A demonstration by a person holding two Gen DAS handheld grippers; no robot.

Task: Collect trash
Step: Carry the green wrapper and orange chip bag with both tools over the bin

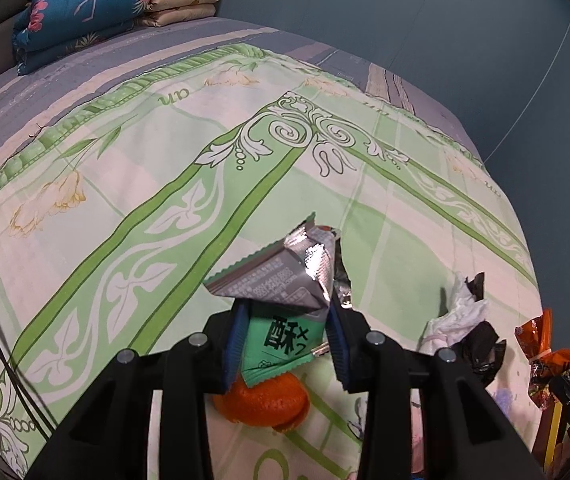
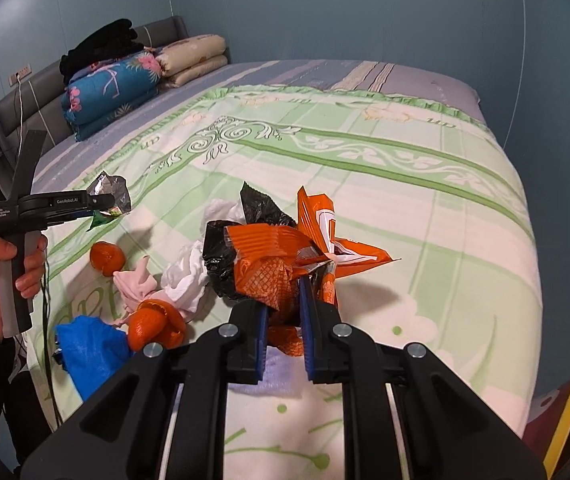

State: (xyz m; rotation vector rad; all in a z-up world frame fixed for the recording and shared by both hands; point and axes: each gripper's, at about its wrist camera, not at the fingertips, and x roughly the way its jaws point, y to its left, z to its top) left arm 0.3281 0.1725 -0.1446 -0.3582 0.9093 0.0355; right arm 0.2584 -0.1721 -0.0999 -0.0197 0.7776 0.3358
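So both claws are loaded right now. The left claw (image 1: 285,340) is clamped on a green wrapper (image 1: 281,300) with a silver inside, held clear above the bed (image 1: 125,200). The right claw (image 2: 283,332) is pinched tight on an orange wrapper (image 2: 285,256), also off the bed.

Looks like the pick-up step is done for these two and they're mid-carry. I can't see any bin in either view, so the next move is hauling both to wherever the trash goes and letting go.

Plenty left, though. Next to the orange wrapper there's a black bag (image 2: 221,252) and a white tissue (image 2: 189,276). Beyond the tissue sit some orange peel (image 2: 153,324), a blue bag (image 2: 89,348) and another peel (image 2: 107,258).
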